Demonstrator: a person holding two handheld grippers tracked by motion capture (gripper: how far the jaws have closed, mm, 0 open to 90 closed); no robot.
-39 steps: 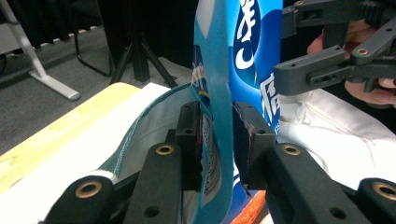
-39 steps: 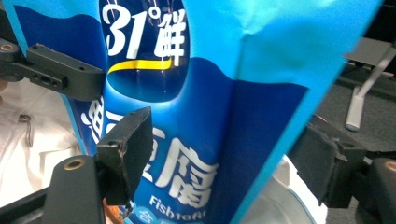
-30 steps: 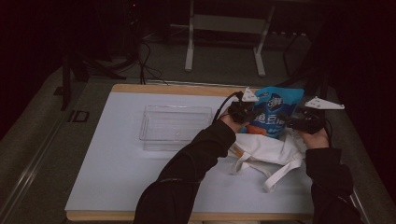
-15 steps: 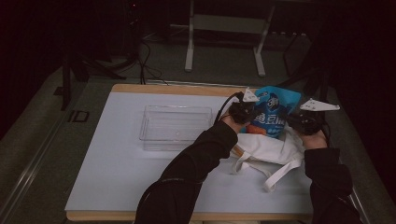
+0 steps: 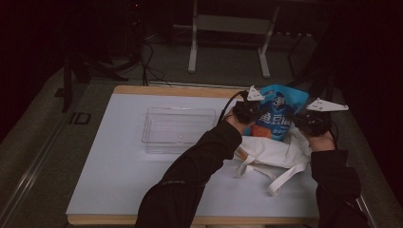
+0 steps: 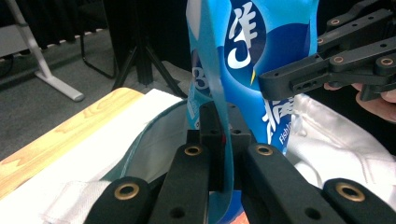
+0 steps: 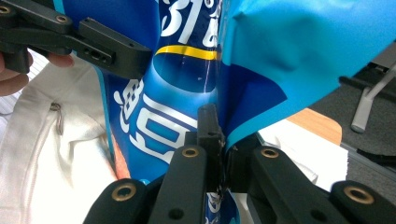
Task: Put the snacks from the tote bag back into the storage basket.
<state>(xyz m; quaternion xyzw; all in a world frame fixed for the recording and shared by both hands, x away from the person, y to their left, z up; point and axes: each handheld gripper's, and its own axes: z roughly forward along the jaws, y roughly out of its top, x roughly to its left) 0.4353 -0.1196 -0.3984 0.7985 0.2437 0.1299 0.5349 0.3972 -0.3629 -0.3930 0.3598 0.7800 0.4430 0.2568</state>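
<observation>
A: Nearest, what lies on the table (image 5: pixel 119 175)?

B: A white cloth bag (image 5: pixel 273 152), its straps trailing toward the front edge. Rising from its mouth is the blue snack pouch (image 5: pixel 278 114), long axis upright, top tilted away toward the far edge.

A: And the tongs?

B: The left gripper (image 6: pixel 223 135) is clamped narrow on the pouch's left edge; the right gripper (image 7: pixel 215 135) is pinched on its right edge.

A: Farther off?

B: A clear plastic tray (image 5: pixel 178 128) sits left of the pouch, well apart. Beyond the table stands a grey metal stand (image 5: pixel 228 42).
</observation>
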